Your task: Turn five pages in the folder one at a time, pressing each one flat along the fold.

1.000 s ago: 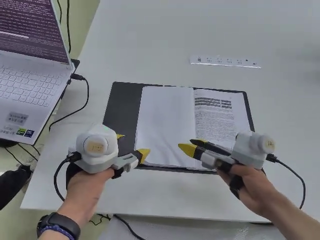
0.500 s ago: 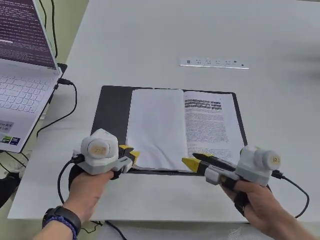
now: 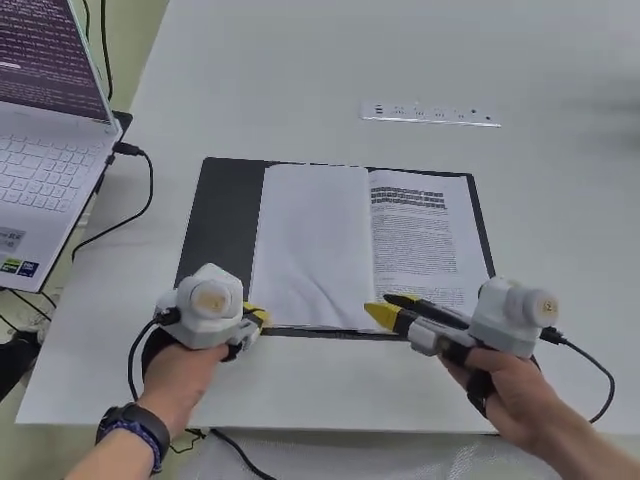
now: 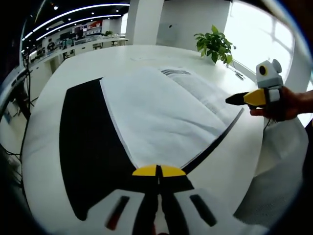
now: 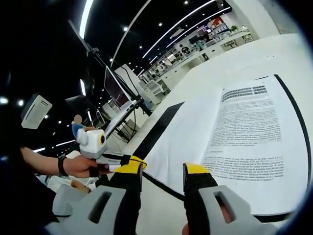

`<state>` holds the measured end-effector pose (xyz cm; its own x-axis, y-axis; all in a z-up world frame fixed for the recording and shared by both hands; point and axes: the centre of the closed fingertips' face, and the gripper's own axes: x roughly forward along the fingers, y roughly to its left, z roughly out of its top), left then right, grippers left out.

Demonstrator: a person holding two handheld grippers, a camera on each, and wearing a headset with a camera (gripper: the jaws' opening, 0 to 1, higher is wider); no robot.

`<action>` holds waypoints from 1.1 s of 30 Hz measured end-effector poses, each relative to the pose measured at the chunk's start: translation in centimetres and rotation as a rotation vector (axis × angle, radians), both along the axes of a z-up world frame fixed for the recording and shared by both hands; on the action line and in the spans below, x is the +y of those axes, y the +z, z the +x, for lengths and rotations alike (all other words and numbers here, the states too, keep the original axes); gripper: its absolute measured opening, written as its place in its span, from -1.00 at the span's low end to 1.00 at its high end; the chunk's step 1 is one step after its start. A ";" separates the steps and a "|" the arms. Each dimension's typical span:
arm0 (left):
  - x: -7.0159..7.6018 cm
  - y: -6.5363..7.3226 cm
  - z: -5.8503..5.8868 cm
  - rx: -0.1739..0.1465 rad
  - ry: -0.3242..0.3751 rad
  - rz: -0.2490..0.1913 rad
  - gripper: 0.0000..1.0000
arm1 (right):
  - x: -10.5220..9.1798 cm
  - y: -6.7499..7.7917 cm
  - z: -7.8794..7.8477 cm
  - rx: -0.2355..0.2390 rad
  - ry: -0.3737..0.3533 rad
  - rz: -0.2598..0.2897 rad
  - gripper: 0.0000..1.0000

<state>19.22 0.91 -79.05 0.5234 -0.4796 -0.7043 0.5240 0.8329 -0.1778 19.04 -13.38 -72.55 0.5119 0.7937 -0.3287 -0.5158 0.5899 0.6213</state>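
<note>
The folder (image 3: 225,235) is laid open and flat on the white surface (image 3: 300,90), near its front edge. The right tongs (image 3: 385,312) are held apart at the lower edge of the printed page (image 3: 425,240), presumably to catch a sheet. The left tongs (image 3: 252,318) are closed together at the folder's lower edge, probably readied for pressing. The print is too small to be read.

Bare table (image 3: 300,80) lay wide open beyond the folder (image 3: 225,225), from eleven round to three o'clock, save a power strip (image 3: 430,113) lying at one. Over at ten o'clock the laptop (image 3: 40,150) and its black cable (image 3: 150,190) crowded the left side. At six, just a narrow strip of tabletop before the edge.
</note>
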 end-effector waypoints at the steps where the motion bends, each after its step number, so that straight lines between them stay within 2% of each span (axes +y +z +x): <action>1: 0.0 0.0 0.0 0.006 0.011 -0.007 -1.00 | 0.0 0.0 0.2 -0.001 0.002 -0.001 -0.37; 8: 0.1 0.0 0.0 0.010 0.037 -0.014 -1.00 | 0.0 0.1 2.8 -0.027 0.017 -0.028 -0.45; 17: 0.2 0.0 0.0 0.022 0.055 -0.013 -1.00 | -0.8 -0.1 7.5 -0.051 -0.040 -0.015 -0.66; 20: 0.2 -0.1 0.0 0.028 0.062 -0.015 -1.00 | -1.0 -0.5 9.0 -0.030 -0.083 0.007 -0.69; 24: 0.2 0.0 0.1 0.030 0.068 -0.009 -1.00 | -0.7 -1.0 10.7 -0.023 -0.121 0.030 -0.78; 27: 0.2 0.0 0.1 0.036 0.066 -0.002 -1.00 | -0.5 -1.9 12.3 0.002 -0.157 0.049 -0.83; 30: 0.3 -0.1 0.2 0.042 0.073 -0.006 -1.00 | -0.3 -2.7 13.3 0.028 -0.191 0.067 -0.89; 33: 0.3 -0.1 0.2 0.046 0.079 -0.007 -1.00 | 0.3 -3.2 13.4 0.047 -0.198 0.060 -0.93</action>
